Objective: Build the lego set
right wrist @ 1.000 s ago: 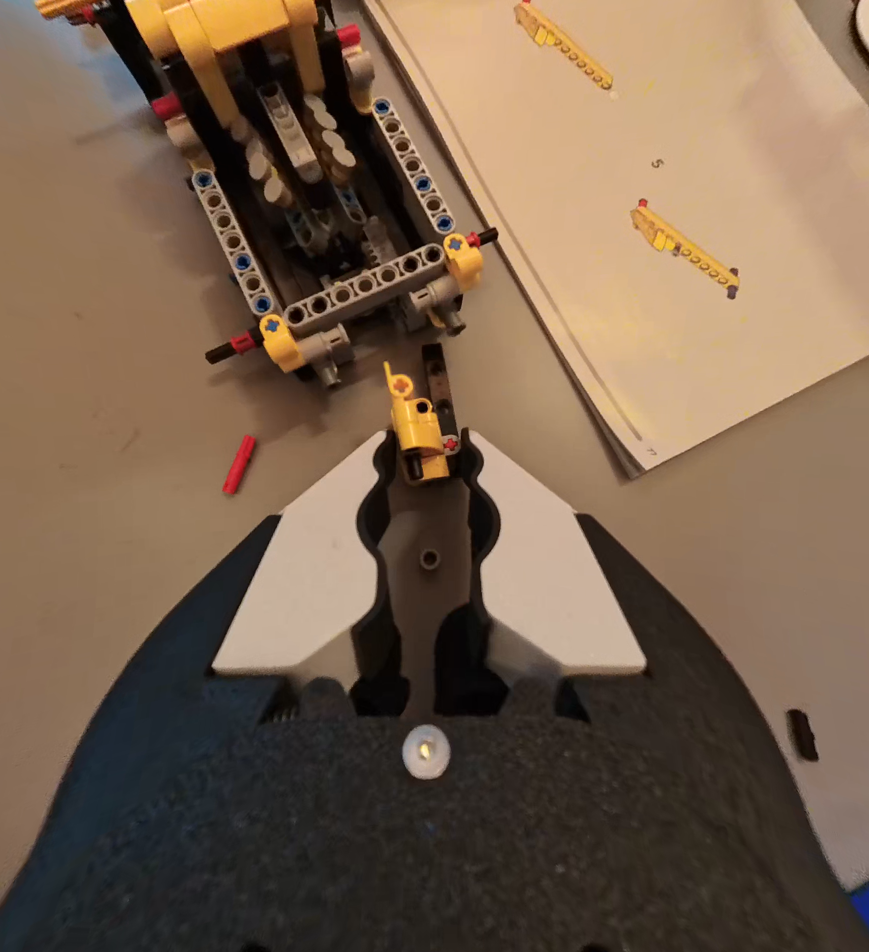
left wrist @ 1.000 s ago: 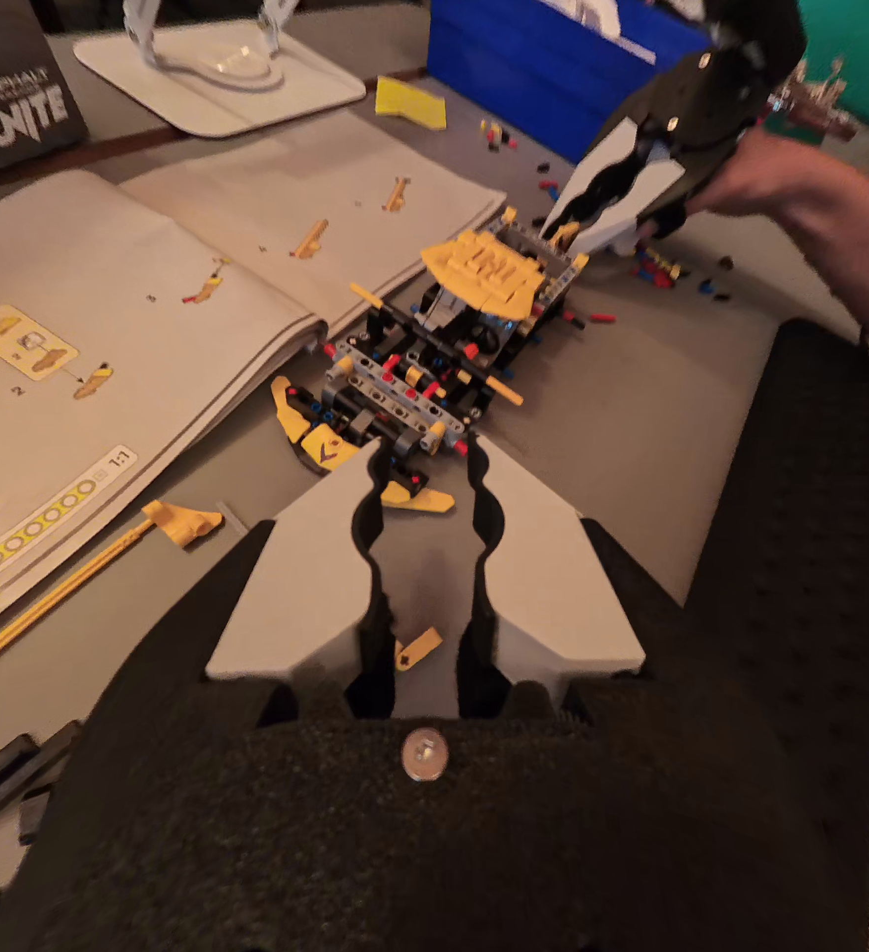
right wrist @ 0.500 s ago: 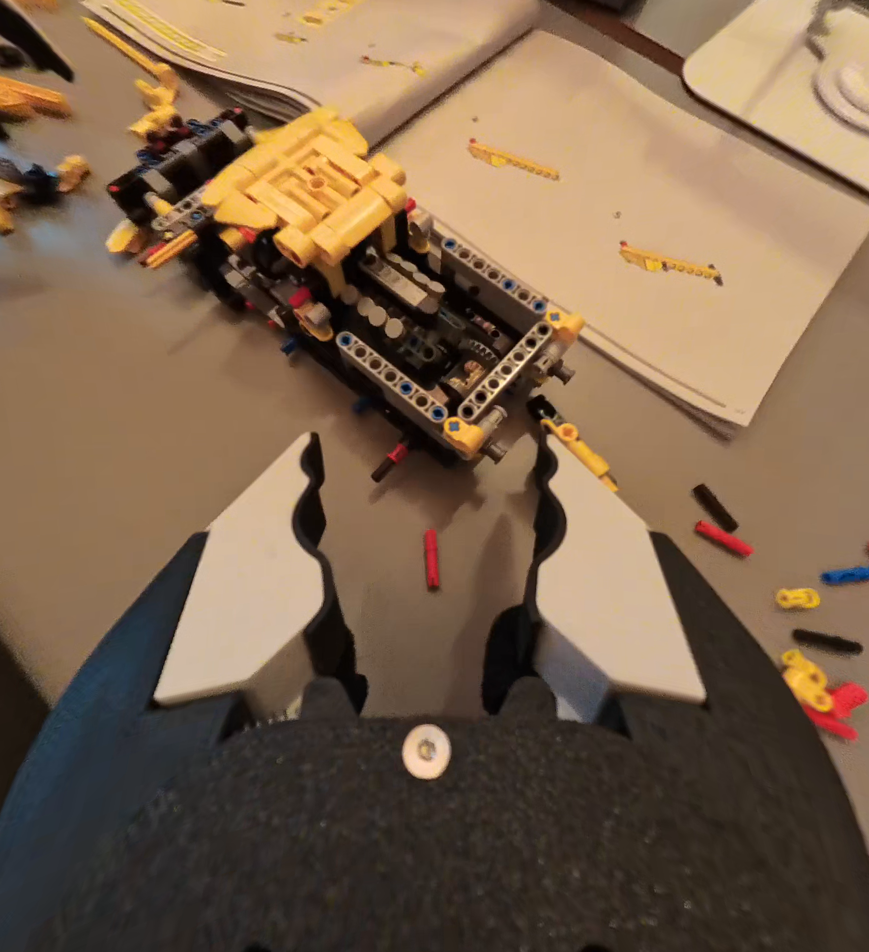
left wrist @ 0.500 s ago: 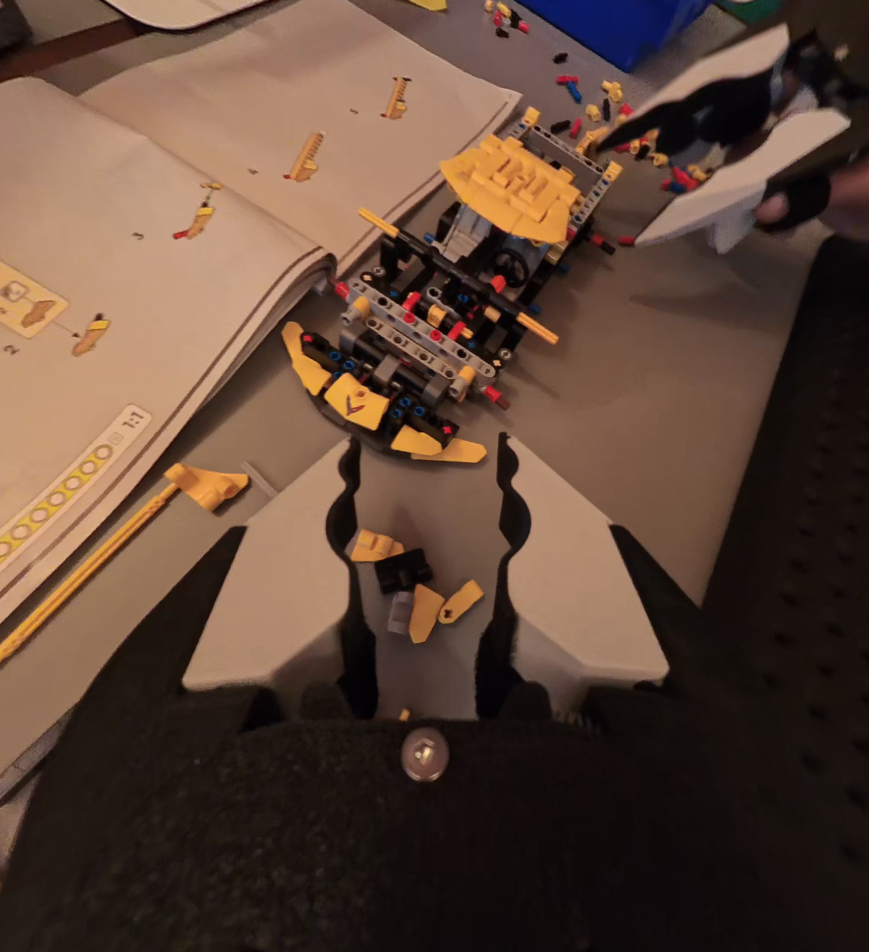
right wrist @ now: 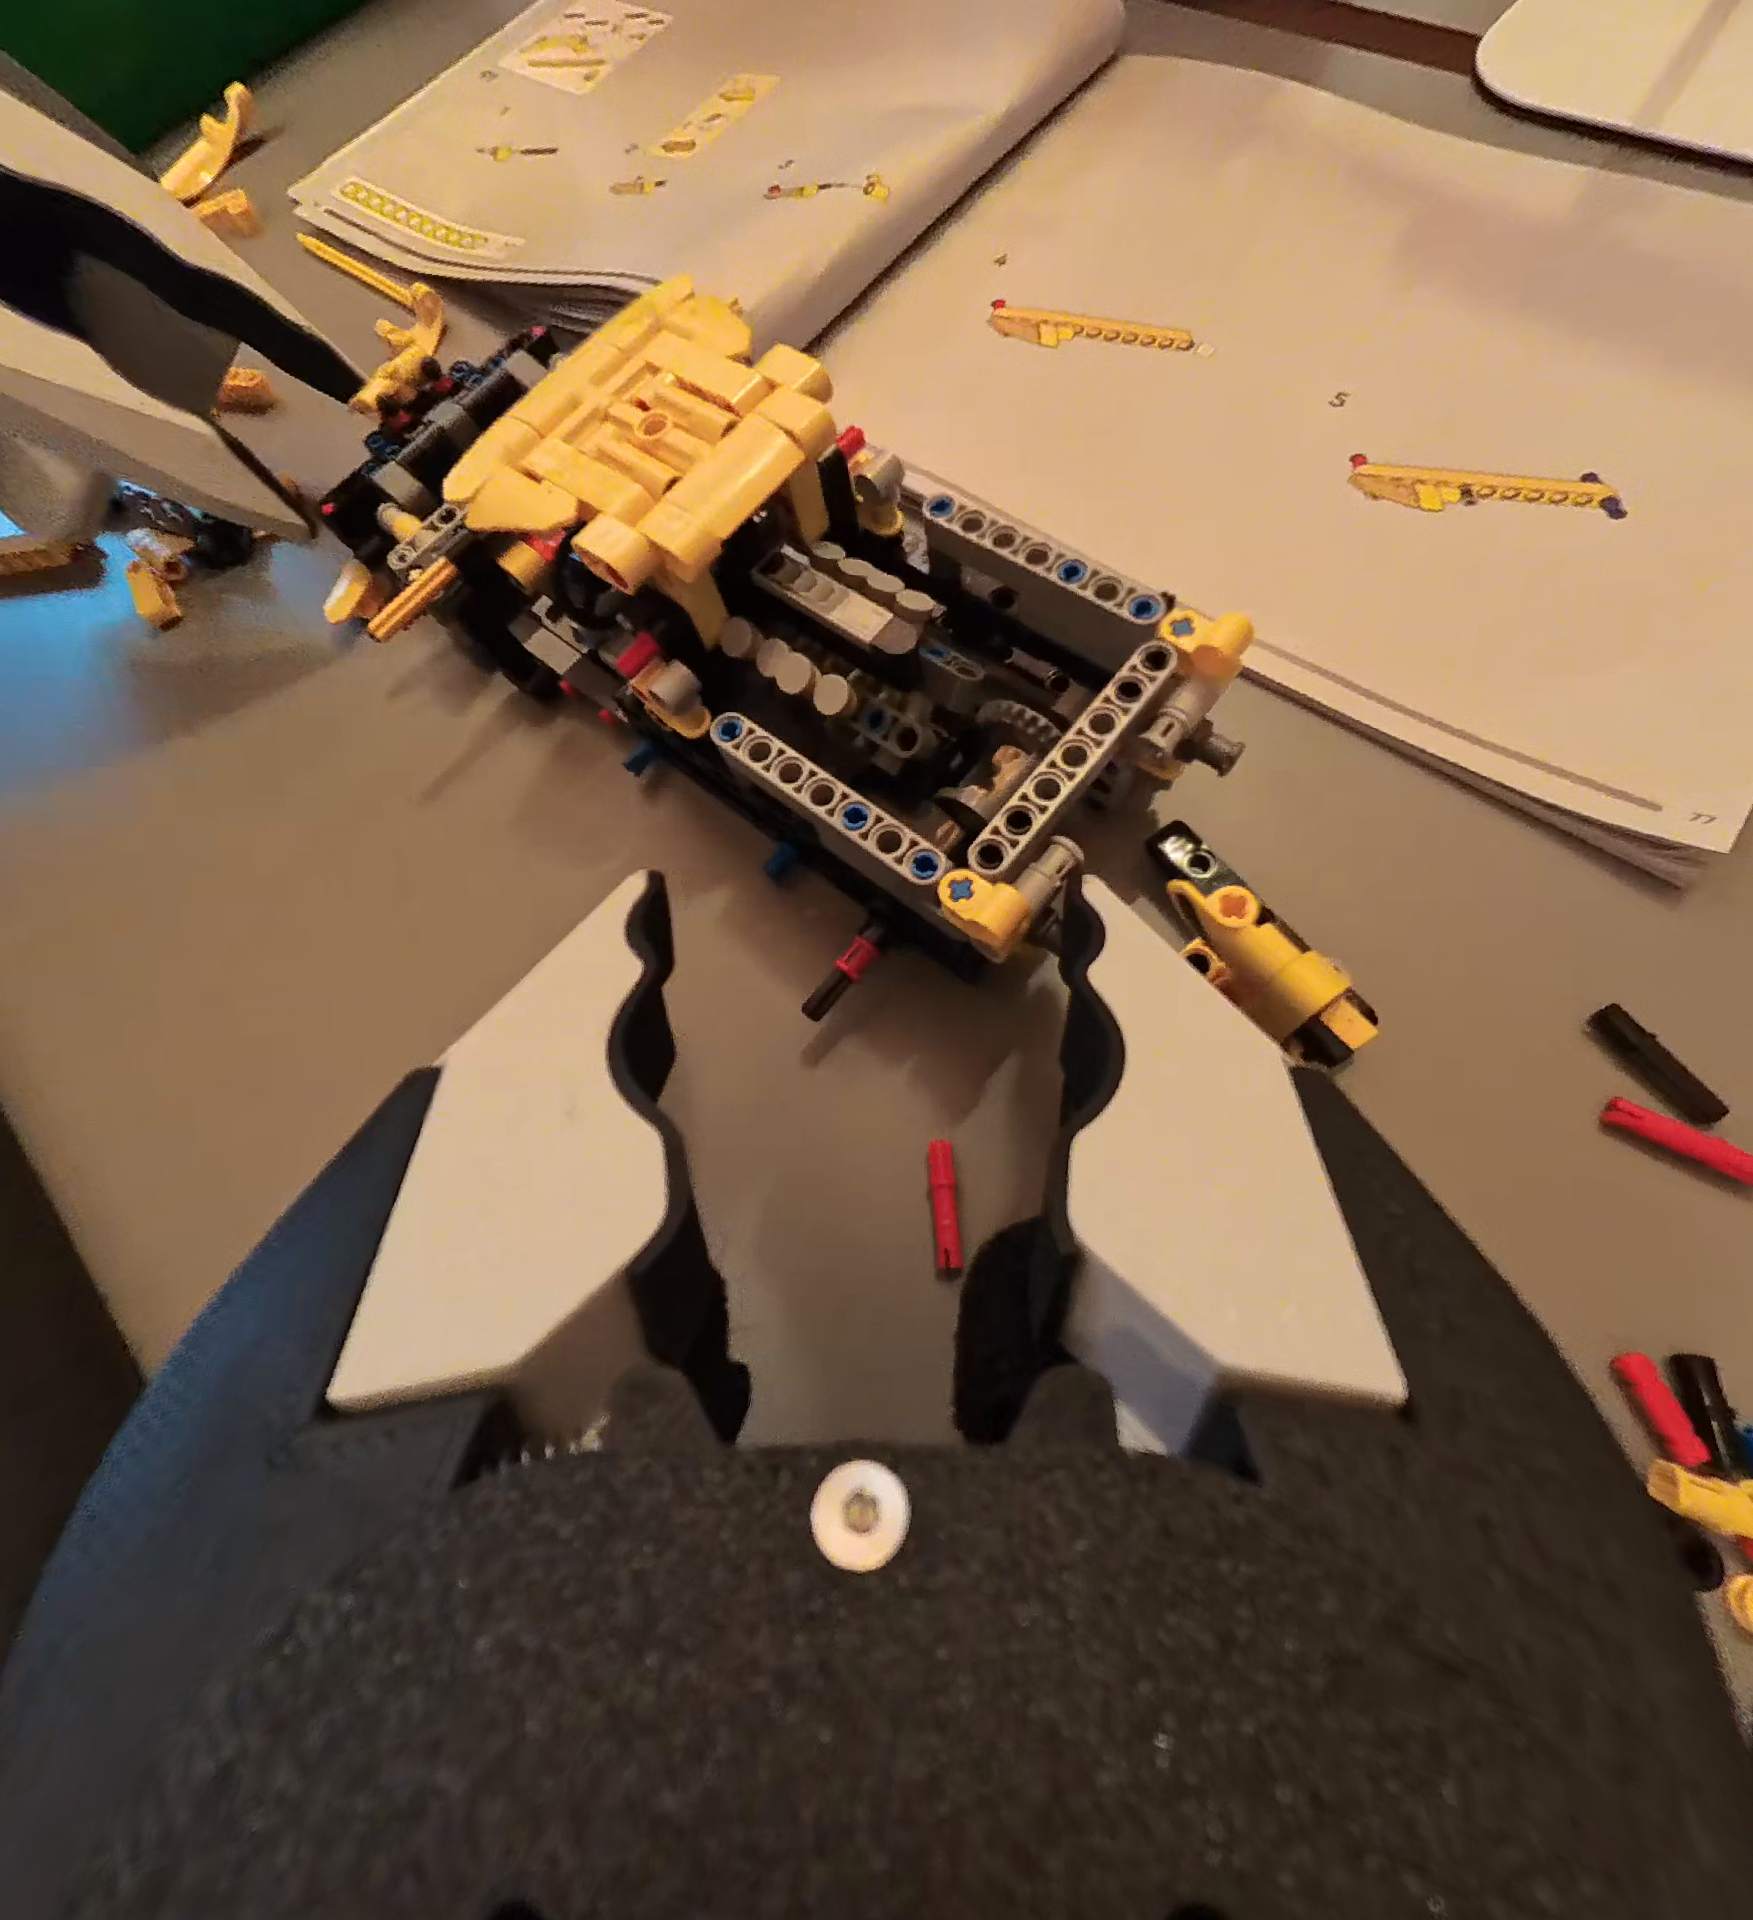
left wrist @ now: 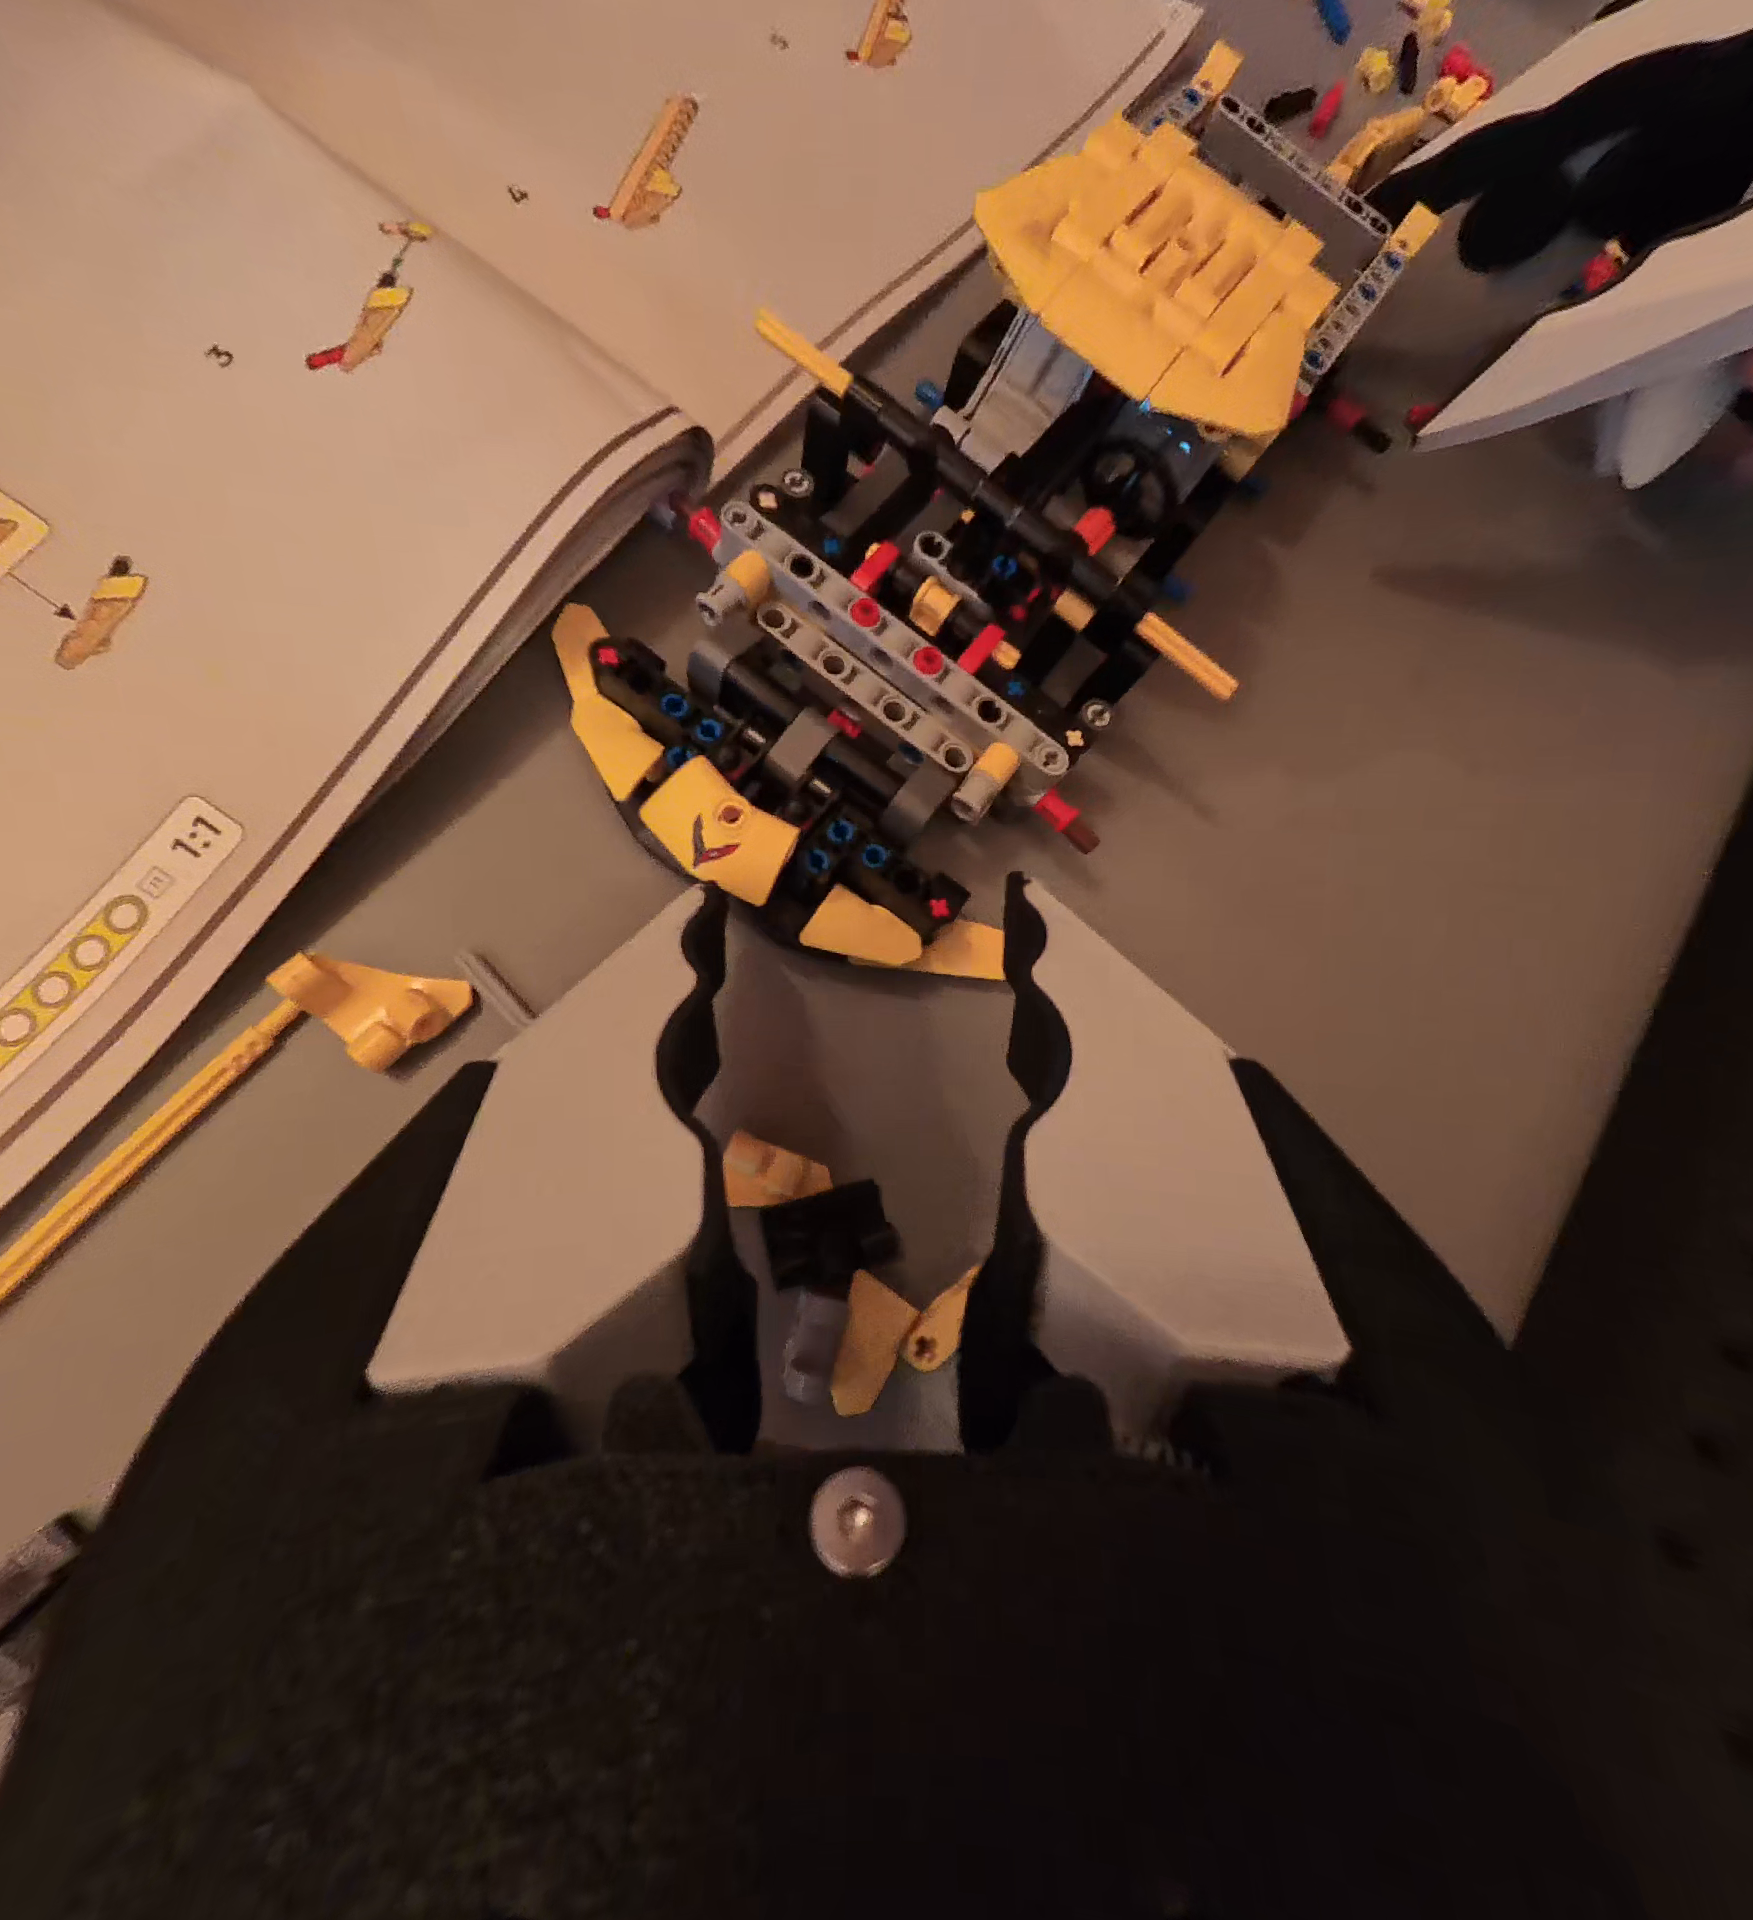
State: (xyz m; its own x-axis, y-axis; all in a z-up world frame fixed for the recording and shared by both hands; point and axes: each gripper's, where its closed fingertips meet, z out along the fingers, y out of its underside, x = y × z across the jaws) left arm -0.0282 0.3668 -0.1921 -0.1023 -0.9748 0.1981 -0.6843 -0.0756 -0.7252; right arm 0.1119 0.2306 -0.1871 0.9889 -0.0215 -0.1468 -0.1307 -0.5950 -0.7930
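A grey counter (right wrist: 228,883) carries an open instruction booklet (right wrist: 1371,260), scattered pins and the half-built lego car (right wrist: 747,582). Both the left gripper (left wrist: 856,914) and right gripper (right wrist: 861,904) hover with fingers spread wide, empty, at opposite ends of the car.

The lego model (right wrist: 778,623) lies on the table (right wrist: 228,883), beside the open instruction booklet (right wrist: 1371,416).

Open right tool (right wrist: 856,935) faces lego car (right wrist: 747,613).

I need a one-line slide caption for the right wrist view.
Open right gripper hovers behind the half-built yellow lego car, red pin between its fingers.
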